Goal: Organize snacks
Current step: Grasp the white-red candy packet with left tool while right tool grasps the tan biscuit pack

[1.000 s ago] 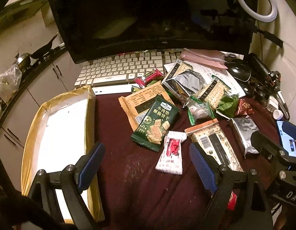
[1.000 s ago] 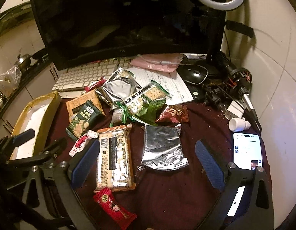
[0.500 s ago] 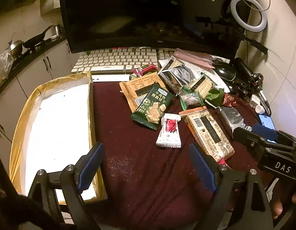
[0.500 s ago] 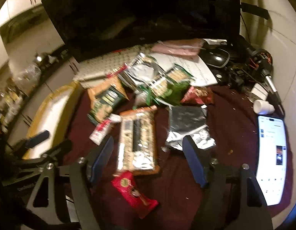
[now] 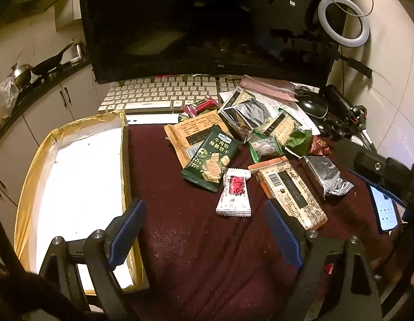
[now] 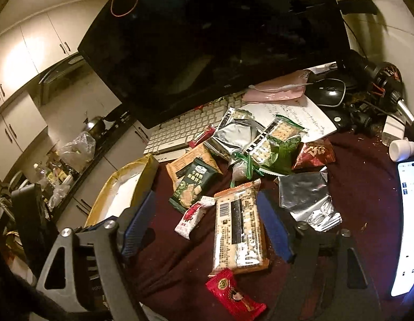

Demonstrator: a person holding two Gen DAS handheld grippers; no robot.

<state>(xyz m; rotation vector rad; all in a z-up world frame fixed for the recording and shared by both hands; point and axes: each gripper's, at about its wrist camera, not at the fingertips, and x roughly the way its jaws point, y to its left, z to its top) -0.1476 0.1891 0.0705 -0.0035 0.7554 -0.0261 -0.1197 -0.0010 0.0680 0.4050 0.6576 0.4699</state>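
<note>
Both claws (image 5: 204, 230) (image 6: 207, 227) gape, empty, over a cluttered maroon cloth (image 5: 185, 240) in a kitchen.

I count about twelve snack packets (image 6: 239, 227), one tray (image 5: 73, 176), one keyboard (image 5: 158, 93), one phone (image 6: 407, 224).

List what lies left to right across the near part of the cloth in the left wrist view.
Gold box → dark green cracker pack → small white packet → long cracker pack → silver foil bag → phone.
</note>
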